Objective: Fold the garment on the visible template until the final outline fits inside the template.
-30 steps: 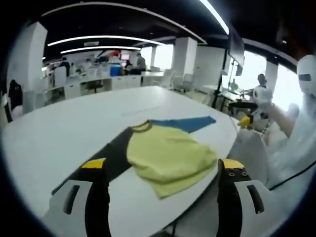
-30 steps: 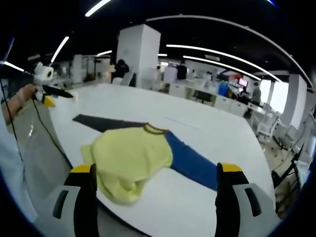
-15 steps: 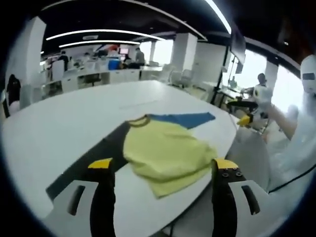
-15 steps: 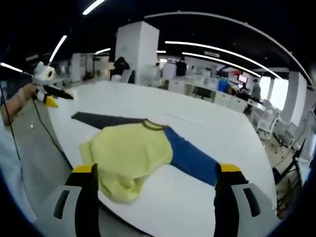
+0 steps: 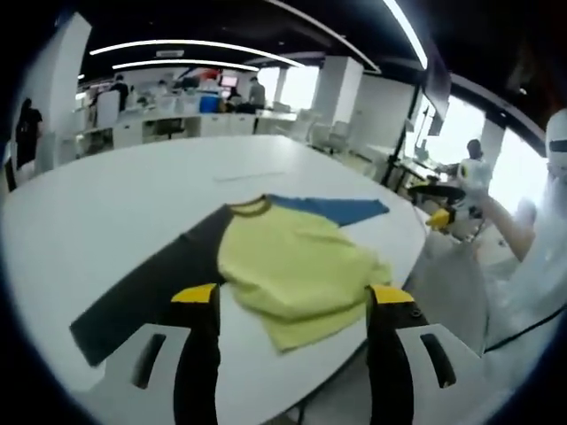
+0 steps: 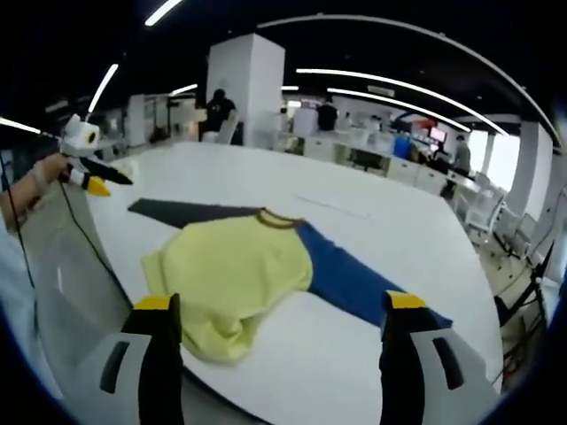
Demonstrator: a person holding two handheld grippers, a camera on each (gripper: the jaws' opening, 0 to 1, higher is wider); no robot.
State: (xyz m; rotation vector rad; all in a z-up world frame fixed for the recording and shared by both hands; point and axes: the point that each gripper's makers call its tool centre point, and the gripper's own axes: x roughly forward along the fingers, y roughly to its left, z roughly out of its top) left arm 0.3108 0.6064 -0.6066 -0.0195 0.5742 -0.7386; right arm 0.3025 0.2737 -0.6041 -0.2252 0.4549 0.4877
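Note:
A garment lies crumpled near the front edge of the white table (image 5: 106,204): yellow body (image 5: 297,274), black sleeve (image 5: 146,297) and blue sleeve (image 5: 332,209) spread to either side. My left gripper (image 5: 292,294) hovers open in front of the yellow body, nothing between its yellow-tipped fingers. In the right gripper view the same yellow body (image 6: 235,270) sits between the black sleeve (image 6: 182,211) and the blue sleeve (image 6: 359,279). My right gripper (image 6: 279,302) is open and apart from the cloth. The left gripper (image 6: 89,173) shows at that view's left, the right gripper (image 5: 438,193) at the other view's right.
The white table (image 6: 399,230) is broad, with a faint line mark (image 5: 248,175) beyond the garment. The person's white sleeve (image 5: 523,257) is at the right, past the table's edge. Desks, chairs, a white pillar (image 6: 244,93) and people fill the office behind.
The left gripper's jaws have drawn somewhat closer together while staying open, and its view has shifted slightly. The garment lies as before. The right gripper has hardly moved.

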